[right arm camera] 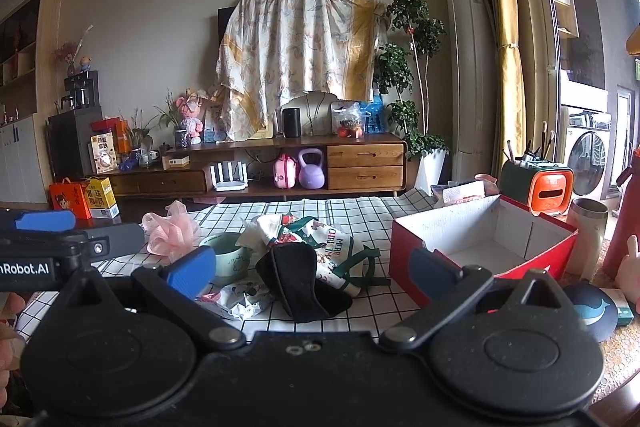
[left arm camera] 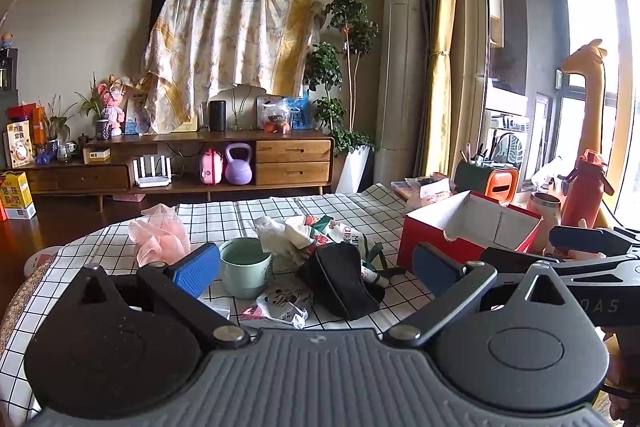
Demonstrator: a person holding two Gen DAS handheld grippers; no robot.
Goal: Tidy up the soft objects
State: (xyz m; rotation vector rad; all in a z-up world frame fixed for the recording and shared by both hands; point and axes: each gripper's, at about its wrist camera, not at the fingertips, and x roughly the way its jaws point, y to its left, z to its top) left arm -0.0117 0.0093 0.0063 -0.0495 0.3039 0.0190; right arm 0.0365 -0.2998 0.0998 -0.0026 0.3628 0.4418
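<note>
Black pouch [left arm camera: 340,279] half-hiding the printed cloth [left arm camera: 320,239], both grippers' jaws wide, empty.

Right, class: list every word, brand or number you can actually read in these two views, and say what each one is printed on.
"nRobot.AI", cut off at the frame edge: on the left gripper body, right wrist view.
"MERR CHRI", partly folded away: on the Christmas cloth.
"OAS", partial: on the right gripper body, left wrist view.
Chinese print on the yellow carton and orange box: too blurred.
Print on the panda wrapper: too small.
</note>
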